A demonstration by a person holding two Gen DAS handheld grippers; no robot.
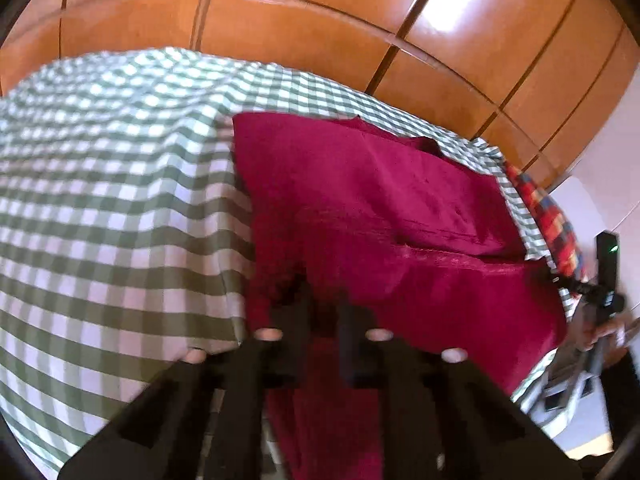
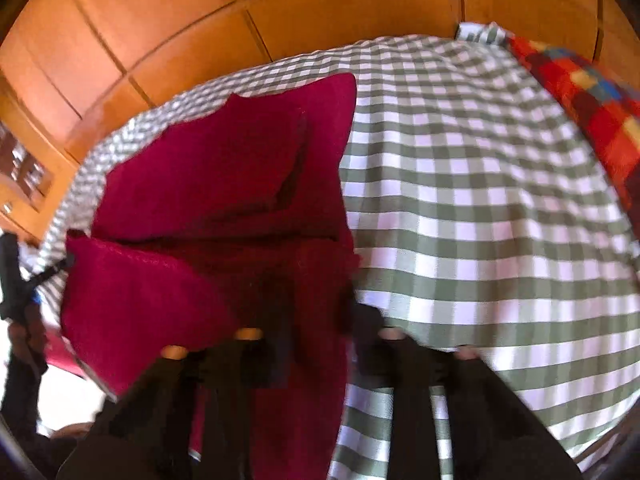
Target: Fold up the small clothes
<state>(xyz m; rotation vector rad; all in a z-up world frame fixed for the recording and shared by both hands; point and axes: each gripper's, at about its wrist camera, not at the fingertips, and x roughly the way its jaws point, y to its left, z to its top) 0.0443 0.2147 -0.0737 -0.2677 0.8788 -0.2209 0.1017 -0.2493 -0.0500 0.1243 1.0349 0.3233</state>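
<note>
Crimson soft fabric garment (image 1: 360, 216) lies on the green-checked cloth-covered bed (image 1: 120, 200); left gripper (image 1: 324, 320) and right gripper (image 2: 316, 320) each clench its near hem, fold axis running crosswise ahead.

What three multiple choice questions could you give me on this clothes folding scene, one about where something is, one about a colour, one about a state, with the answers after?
1. Where does the crimson garment lie?
A. on the checked bedcover
B. on the floor
C. on a hanger

2. What colours is the checked bedcover?
A. blue and yellow
B. green and white
C. black and pink

3. What state is the garment in?
A. rolled into a ball
B. spread out in one flat layer
C. partly folded, one layer over another

Answers:
1 A, green and white checks show around it in both wrist views.
2 B, the squares are green and white.
3 C, a folded edge crosses its middle, and the left gripper and right gripper meet its near edge.
</note>
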